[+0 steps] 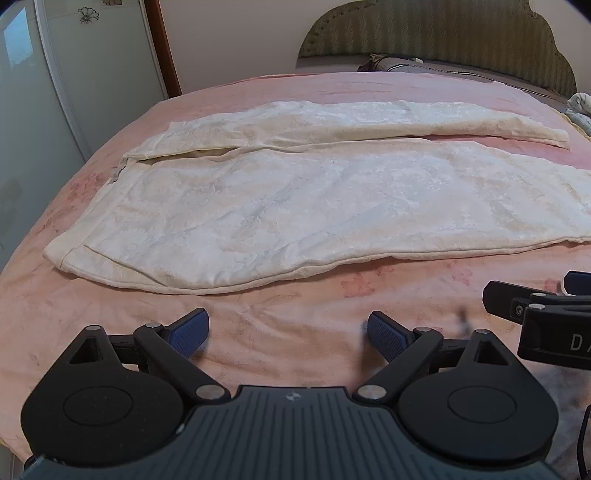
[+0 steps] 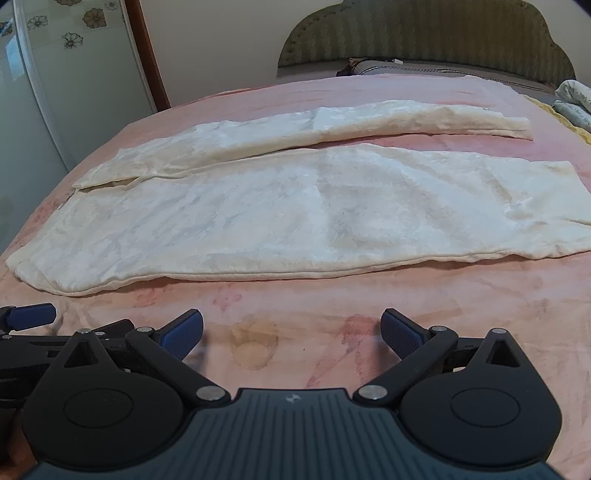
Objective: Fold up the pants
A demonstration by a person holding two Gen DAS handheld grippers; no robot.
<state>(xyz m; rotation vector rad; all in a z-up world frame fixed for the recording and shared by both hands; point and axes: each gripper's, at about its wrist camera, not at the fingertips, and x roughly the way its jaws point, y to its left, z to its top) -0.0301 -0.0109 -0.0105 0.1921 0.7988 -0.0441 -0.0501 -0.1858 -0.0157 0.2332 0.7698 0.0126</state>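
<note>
This is a bedroom in a home. A wide bed (image 2: 332, 314) covered by a pink flowered blanket fills both views, with an olive padded headboard (image 2: 424, 37) of scalloped outline at the far end and pillows (image 2: 406, 68) against it. On the left stand a pale wardrobe door (image 2: 66, 74) printed with flowers and a brown wooden frame (image 2: 147, 55).

A pink bedspread (image 1: 110, 295) covers the bed. At twelve o'clock stands a padded green headboard (image 1: 443, 33), a pillow (image 1: 399, 63) below it. At ten o'clock, a flowered wardrobe door (image 2: 74, 55).
</note>
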